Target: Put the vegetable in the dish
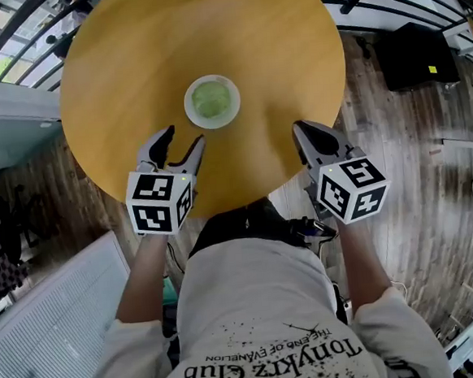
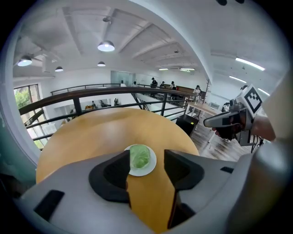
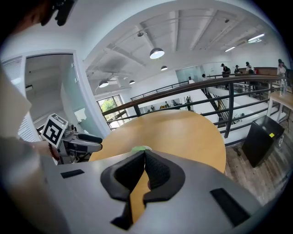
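Vegetable (image 1: 211,100) lies in the dish (image 1: 190,113), mid table (image 1: 129,62), slightly toward the near edge; task looks done. Left gripper (image 1: 182,139) is half-wide and empty, right gripper (image 1: 299,128) pinched together and empty. Best to back both off high, clear of the dish. In the right gripper view the jaws hide all but a green sliver; the vegetable's type is unclear.

The counter (image 1: 121,63) lies open on every side of the dish (image 1: 190,106), the only thing standing on it. The left gripper (image 1: 182,139) and right gripper (image 1: 299,130) hang over the near edge, well apart, with a wide gap between them. A railing (image 2: 91,93) runs beyond the far edge.
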A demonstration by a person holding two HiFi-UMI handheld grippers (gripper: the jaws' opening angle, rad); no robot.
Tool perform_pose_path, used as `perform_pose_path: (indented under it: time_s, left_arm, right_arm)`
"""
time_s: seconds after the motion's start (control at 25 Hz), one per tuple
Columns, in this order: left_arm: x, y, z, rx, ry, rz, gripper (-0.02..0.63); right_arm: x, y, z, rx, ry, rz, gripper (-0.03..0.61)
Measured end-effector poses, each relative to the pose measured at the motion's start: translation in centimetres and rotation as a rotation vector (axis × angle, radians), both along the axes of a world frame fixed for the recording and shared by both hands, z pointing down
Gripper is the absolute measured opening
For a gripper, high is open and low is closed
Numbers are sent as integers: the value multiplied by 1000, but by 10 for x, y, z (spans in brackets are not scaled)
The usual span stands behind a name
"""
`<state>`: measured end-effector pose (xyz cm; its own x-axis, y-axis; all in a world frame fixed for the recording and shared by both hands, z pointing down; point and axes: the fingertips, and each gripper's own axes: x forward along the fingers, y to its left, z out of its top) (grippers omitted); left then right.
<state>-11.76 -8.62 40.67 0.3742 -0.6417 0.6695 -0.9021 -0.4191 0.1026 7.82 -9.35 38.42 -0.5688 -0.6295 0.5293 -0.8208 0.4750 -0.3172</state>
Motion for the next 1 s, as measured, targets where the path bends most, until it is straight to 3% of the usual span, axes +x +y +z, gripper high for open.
perform_pose_path:
  time_s: [0.16, 0.24, 0.52, 1.0]
  left_arm:
    - [-5, 27, -13, 30, 22, -39, 86]
    - [-9, 40, -19, 32, 47, -61, 47]
    - [-14, 73, -48, 78, 129, -114, 23]
    - [-16, 90, -56, 91, 119, -137, 23]
  right_arm:
    - [-1, 11, -19, 33, 7, -9, 25]
    - [-6, 20, -27, 42, 14, -23, 25]
    - [-24, 36, -51, 84, 10, -63, 25]
    - [-42, 42, -58, 103, 21, -161, 25]
